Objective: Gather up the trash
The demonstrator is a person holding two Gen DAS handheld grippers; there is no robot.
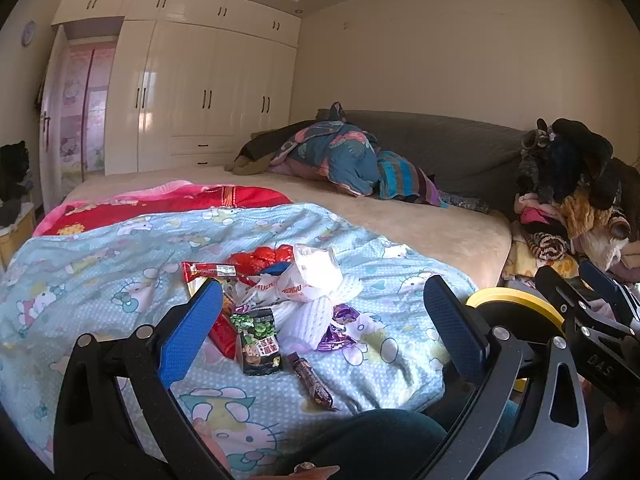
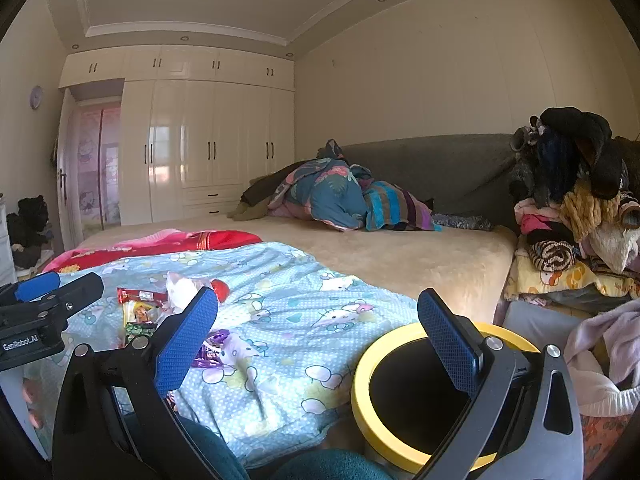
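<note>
A heap of trash lies on the blue cartoon-print blanket [image 1: 120, 264]: a green-and-black snack packet [image 1: 259, 340], a brown bar wrapper [image 1: 314, 382], a purple wrapper [image 1: 338, 330], crumpled white plastic bags [image 1: 310, 280] and red wrappers [image 1: 262, 258]. My left gripper [image 1: 324, 320] is open and empty, hovering just short of the heap. A yellow-rimmed black bin [image 2: 400, 392] stands beside the bed. My right gripper [image 2: 316, 336] is open and empty above the blanket's edge and the bin. The heap also shows in the right wrist view [image 2: 160, 304].
A beige bed [image 2: 400, 260] carries a red blanket [image 1: 168, 204] and bundled bedding [image 1: 344, 156] near a grey headboard. A pile of clothes [image 2: 576, 208] sits at the right. White wardrobes [image 1: 200, 96] line the far wall.
</note>
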